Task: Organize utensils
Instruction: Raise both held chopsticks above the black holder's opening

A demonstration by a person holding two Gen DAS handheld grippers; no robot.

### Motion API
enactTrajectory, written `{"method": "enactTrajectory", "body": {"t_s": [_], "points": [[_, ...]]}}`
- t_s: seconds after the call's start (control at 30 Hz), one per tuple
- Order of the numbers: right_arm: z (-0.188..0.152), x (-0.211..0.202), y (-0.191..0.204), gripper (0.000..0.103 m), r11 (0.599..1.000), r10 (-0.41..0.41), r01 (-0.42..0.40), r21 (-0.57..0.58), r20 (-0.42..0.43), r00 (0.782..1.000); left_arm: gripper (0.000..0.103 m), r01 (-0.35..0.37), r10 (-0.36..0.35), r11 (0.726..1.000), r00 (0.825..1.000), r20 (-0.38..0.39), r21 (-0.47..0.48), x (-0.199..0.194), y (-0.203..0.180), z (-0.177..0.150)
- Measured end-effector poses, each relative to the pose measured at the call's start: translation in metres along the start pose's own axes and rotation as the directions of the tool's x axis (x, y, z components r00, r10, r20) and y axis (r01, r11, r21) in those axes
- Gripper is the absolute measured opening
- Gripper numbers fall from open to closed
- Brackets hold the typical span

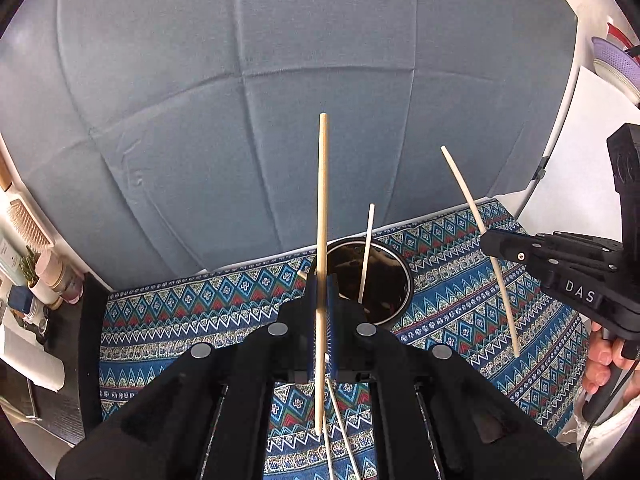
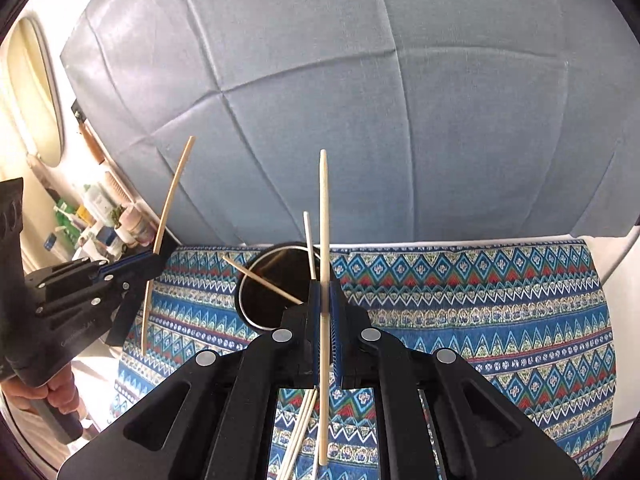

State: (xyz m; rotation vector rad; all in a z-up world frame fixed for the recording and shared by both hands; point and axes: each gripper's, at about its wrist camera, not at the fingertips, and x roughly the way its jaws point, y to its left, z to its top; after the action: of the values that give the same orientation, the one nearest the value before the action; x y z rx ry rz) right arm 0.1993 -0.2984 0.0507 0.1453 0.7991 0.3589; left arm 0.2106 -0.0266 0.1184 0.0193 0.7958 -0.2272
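Left gripper (image 1: pixel 322 312) clamped on tan chopstick (image 1: pixel 322 200), held upright above patterned cloth (image 1: pixel 200 320). Right gripper (image 2: pixel 328 316) clamped likewise on pale chopstick (image 2: pixel 324 220), also upright. Dark round cup (image 1: pixel 384 280) just beyond both grippers on table, with thin stick (image 1: pixel 367 248) leaning inside. More loose sticks (image 2: pixel 300 432) lying on cloth beneath right gripper. Grey-blue cushion (image 1: pixel 240 100) behind.

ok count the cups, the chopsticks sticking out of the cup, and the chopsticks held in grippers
cup: 1
chopsticks sticking out of the cup: 2, white and tan
chopsticks held: 2, left gripper and right gripper
total: 5
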Motion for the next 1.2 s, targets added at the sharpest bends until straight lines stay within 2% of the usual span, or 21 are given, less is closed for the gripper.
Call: {"method": "enactTrajectory", "body": {"t_s": [0.27,0.43,0.57,0.67,0.73,0.8,0.9,0.93,1.03,1.1,1.2], "points": [[0.022,0.006,0.005,0.005,0.998,0.047,-0.043,-0.039,0.111,0.993,0.005,0.054,-0.055,0.998,0.996,0.067,0.014,0.013,-0.005,0.021],[0.026,0.015,0.0,0.005,0.993,0.12,-0.113,-0.045,0.216,0.969,0.005,0.102,-0.095,0.994,0.981,0.168,-0.03,0.022,0.005,0.023],[0.024,0.024,-0.006,0.005,0.982,0.186,-0.187,-0.027,0.309,0.933,0.005,0.16,-0.133,0.984,0.95,0.283,-0.076,0.029,0.015,0.017],[0.02,0.03,-0.009,0.005,0.969,0.234,-0.244,-0.021,0.384,0.893,0.005,0.209,-0.16,0.973,0.917,0.366,-0.099,0.034,0.02,0.008],[0.018,0.033,-0.008,0.005,0.966,0.248,-0.256,-0.04,0.436,0.865,0.005,0.238,-0.18,0.968,0.883,0.433,-0.085,0.034,0.021,-0.001],[0.014,0.041,-0.005,0.005,0.968,0.244,-0.243,-0.064,0.469,0.849,0.005,0.233,-0.177,0.971,0.859,0.48,-0.059,0.036,0.017,-0.009],[0.008,0.05,-0.003,0.005,0.968,0.246,-0.238,-0.081,0.508,0.826,0.005,0.28,-0.208,0.959,0.816,0.54,-0.054,0.042,0.013,-0.021],[0.006,0.053,-0.004,0.005,0.968,0.244,-0.238,-0.08,0.517,0.82,0.005,0.292,-0.215,0.955,0.808,0.549,-0.055,0.046,0.013,-0.023],[0.002,0.066,-0.008,0.005,0.968,0.236,-0.244,-0.053,0.513,0.825,0.005,0.292,-0.207,0.954,0.802,0.56,-0.066,0.055,0.011,-0.032],[-0.002,0.074,-0.011,0.005,0.968,0.232,-0.247,-0.038,0.51,0.828,0.005,0.28,-0.181,0.956,0.805,0.565,-0.092,0.061,0.012,-0.037],[-0.008,0.082,-0.014,0.005,0.972,0.217,-0.232,-0.034,0.503,0.836,0.005,0.282,-0.179,0.955,0.796,0.578,-0.092,0.069,0.014,-0.043]]}}
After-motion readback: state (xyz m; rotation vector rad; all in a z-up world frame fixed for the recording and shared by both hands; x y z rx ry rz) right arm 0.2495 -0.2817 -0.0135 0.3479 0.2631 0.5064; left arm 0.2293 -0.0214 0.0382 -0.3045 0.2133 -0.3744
